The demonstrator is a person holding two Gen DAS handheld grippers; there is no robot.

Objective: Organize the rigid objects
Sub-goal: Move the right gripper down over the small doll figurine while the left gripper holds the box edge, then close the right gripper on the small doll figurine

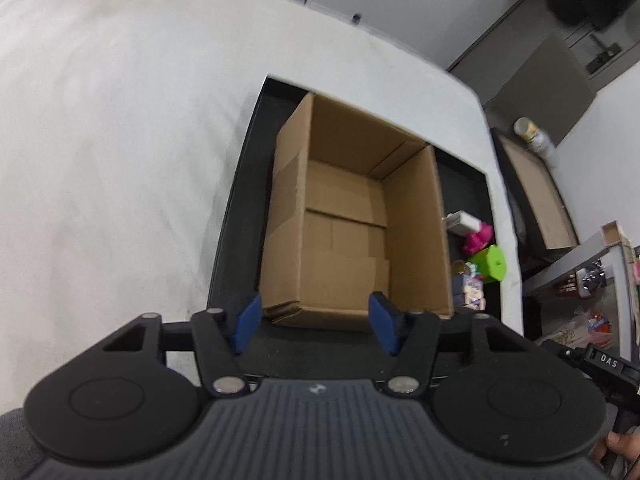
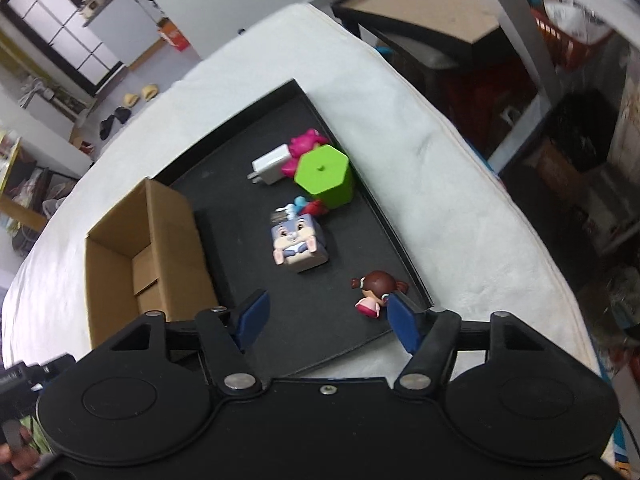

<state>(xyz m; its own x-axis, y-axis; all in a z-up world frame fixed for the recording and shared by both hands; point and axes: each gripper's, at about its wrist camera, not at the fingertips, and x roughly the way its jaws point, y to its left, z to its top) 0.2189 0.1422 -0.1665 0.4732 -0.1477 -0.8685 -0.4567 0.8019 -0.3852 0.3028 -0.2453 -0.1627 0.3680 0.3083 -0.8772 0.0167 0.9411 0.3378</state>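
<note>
Both grippers [image 1: 316, 322] [image 2: 326, 322] angled steeply downward, empty

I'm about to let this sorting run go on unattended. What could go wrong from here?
The doll lies by the tray's near corner, just beside one pad of the right tongs; a bump could push it against the rim. The toys by the green box are packed tight, so grabbing one may drag its neighbours.

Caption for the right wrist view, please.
Right gripper open above a black tray holding a rabbit-faced cube toy, green hexagonal block, white charger plug, brown-haired doll figurine; open cardboard box alongside.
</note>
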